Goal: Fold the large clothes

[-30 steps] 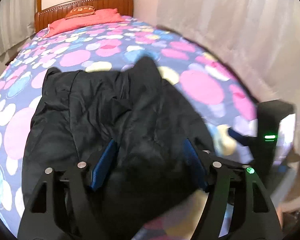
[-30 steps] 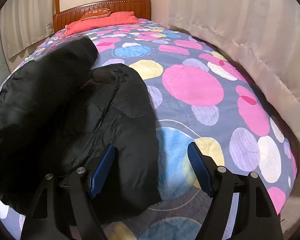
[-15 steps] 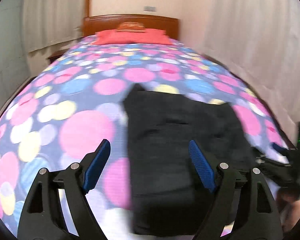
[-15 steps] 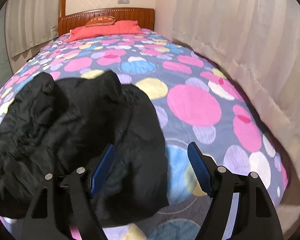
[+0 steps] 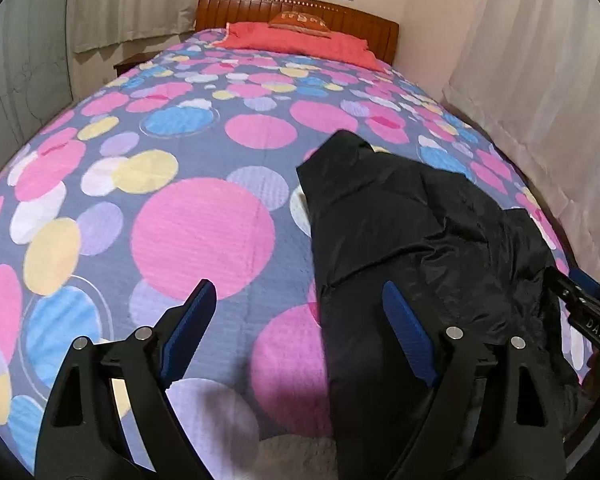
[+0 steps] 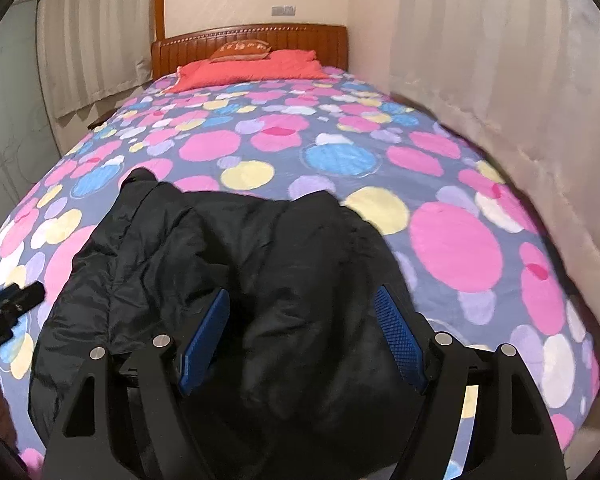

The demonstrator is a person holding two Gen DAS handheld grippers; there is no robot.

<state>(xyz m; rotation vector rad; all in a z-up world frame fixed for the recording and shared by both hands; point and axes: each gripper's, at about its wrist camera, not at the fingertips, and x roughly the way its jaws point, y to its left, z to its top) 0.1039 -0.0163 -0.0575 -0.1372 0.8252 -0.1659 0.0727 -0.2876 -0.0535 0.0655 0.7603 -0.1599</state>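
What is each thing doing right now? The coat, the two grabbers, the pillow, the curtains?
Coat: black, bunched and partly folded, lying on the bed.
Left gripper: open, empty, jaws have just been opening, over the bedspread beside the coat.
Right gripper: open, above the coat, not gripping it.
Pillow: flat at the headboard.
Curtains: drawn.

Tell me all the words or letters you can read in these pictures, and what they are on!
"DAS": pale letters on the right gripper, at the right edge of the left wrist view.
Orange cushion by the headboard: pale marks that may be writing, too small and blurred to read.
Black jacket and dotted bedspread: no writing seen.
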